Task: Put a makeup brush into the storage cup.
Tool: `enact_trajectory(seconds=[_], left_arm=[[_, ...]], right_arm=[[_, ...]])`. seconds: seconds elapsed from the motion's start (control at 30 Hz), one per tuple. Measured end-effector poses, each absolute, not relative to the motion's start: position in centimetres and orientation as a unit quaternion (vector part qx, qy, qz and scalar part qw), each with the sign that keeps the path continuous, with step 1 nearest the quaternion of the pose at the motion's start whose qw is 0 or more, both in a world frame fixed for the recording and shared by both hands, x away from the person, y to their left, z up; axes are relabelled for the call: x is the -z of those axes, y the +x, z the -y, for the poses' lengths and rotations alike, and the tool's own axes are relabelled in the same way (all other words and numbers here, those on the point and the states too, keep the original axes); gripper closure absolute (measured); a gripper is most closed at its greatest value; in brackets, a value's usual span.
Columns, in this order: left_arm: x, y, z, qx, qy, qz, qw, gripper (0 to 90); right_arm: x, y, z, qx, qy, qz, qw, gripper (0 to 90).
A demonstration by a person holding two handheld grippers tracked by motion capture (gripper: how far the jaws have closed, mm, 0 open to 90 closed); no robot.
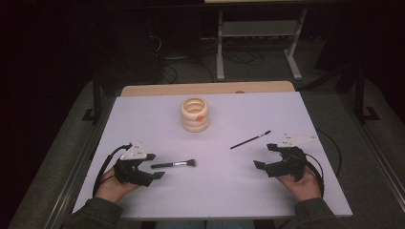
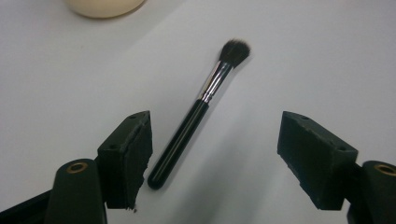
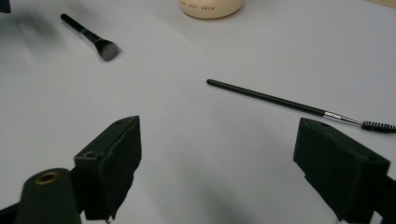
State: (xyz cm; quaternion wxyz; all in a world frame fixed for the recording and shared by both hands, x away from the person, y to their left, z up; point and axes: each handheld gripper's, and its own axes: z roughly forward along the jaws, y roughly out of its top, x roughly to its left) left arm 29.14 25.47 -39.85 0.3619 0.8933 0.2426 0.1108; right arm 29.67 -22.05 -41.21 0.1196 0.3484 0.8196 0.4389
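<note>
A thick black makeup brush (image 1: 173, 164) (image 2: 196, 114) (image 3: 91, 37) lies on the white table (image 1: 224, 186), its bristles pointing right in the high view. My left gripper (image 1: 154, 166) (image 2: 215, 154) rests on the table at the brush's handle end, jaws wide open, the handle tip lying near the left jaw without touching it. A thin black spoolie brush (image 1: 250, 140) (image 3: 294, 103) lies slanted right of centre. My right gripper (image 1: 266, 155) (image 3: 217, 163) sits just below it, open and empty. A cream ribbed holder (image 1: 195, 114) (image 2: 103, 6) (image 3: 211, 7) stands at the back centre.
The table's wooden far edge (image 1: 205, 88) runs behind the holder. A grey metal stand (image 1: 258, 36) and cables lie on the dark floor beyond. Black cables (image 1: 329, 152) trail from each gripper over the table's sides.
</note>
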Motion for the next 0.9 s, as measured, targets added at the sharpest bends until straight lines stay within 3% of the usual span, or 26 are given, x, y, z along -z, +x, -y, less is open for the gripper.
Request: enact_trajectory(seconds=[0.47, 0.57, 0.9], left_arm=[[38.6, 32.8, -23.4, -0.094, 0.936, -0.196, 0.278, 32.3], [39.1, 33.3, -23.0, -0.062, 0.940, -0.200, 0.269, 39.5], [40.3, 34.8, -21.7, -0.042, 0.961, -0.166, 0.218, 53.3]], right_arm=[[40.9, 29.7, 21.9, -0.440, 0.335, -0.825, 0.116, 14.4], [40.8, 29.7, 21.8, -0.443, 0.334, -0.824, 0.116, 14.5], [40.8, 29.8, 21.8, -0.444, 0.333, -0.824, 0.111, 14.6]])
